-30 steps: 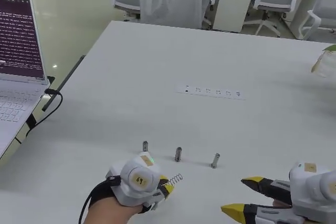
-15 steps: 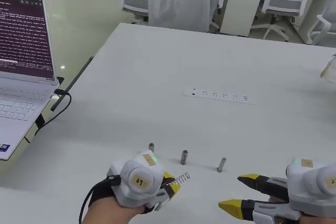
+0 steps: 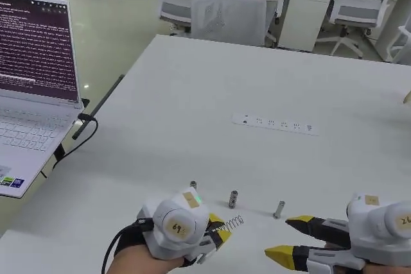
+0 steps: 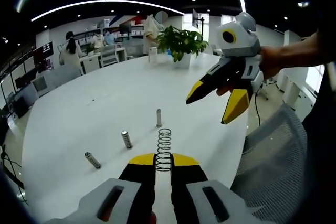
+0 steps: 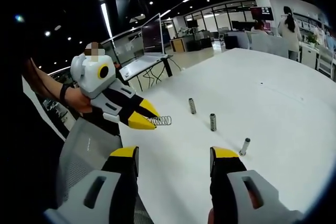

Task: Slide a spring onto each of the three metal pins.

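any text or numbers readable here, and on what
"69", it seems: round label on the left gripper that holds the spring.
Unreadable, cut off at the frame edge: disc label on the right gripper.
Too small to read: lines of text on the laptop screen.
Too small to read: markings on the power strip.
Blurred: laptop stickers.

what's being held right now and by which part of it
The left gripper holds a spring, pinched at one end, the rest jutting out ahead. The right gripper is open and empty.
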A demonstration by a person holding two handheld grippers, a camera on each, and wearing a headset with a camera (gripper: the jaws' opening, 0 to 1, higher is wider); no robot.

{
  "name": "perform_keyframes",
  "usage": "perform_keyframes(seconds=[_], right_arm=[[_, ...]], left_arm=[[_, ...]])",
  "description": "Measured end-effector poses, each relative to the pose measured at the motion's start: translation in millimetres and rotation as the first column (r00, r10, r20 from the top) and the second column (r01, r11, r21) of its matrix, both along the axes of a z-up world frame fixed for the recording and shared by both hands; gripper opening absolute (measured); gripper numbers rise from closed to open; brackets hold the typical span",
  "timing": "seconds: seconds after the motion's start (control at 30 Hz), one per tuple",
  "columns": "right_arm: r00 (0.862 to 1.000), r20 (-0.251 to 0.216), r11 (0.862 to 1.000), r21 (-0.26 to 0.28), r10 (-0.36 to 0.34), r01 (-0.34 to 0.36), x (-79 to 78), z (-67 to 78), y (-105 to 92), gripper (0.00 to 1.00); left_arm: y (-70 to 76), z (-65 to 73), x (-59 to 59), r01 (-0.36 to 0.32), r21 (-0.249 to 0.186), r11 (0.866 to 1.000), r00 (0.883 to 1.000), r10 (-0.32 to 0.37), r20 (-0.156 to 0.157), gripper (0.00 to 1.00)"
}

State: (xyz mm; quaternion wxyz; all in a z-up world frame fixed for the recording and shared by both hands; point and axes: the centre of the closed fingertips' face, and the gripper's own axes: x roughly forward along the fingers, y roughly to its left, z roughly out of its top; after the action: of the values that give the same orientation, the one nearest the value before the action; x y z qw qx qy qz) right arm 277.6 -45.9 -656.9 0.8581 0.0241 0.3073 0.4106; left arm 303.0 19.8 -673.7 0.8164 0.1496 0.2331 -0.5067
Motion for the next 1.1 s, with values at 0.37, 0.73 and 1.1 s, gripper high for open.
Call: perform_keyframes(seconds=[0.37, 0.73, 1.1], right_arm=[[0.999, -0.003, 0.999, 0.034, 0.041, -0.04, 6.7, 3.3, 12.4, 0.46], [0.996, -0.008, 0.994, 0.067, 0.092, -0.091, 4.0, 7.5, 24.4, 0.33], [0.989, -0.037, 0.987, 0.084, 0.141, -0.138, -3.3, 6.0, 28.2, 0.23]], left_arm=[[-15.4, 11.1, -12.7, 0.048, -0.024, 0.999, 0.999, -0.048, 0.007, 0.02], [-28.1, 14.3, -26.1, 0.097, -0.028, 0.995, 0.995, -0.097, 0.014, 0.02], [-36.1, 20.4, -30.1, 0.117, -0.048, 0.992, 0.993, -0.116, 0.02, 0.02]])
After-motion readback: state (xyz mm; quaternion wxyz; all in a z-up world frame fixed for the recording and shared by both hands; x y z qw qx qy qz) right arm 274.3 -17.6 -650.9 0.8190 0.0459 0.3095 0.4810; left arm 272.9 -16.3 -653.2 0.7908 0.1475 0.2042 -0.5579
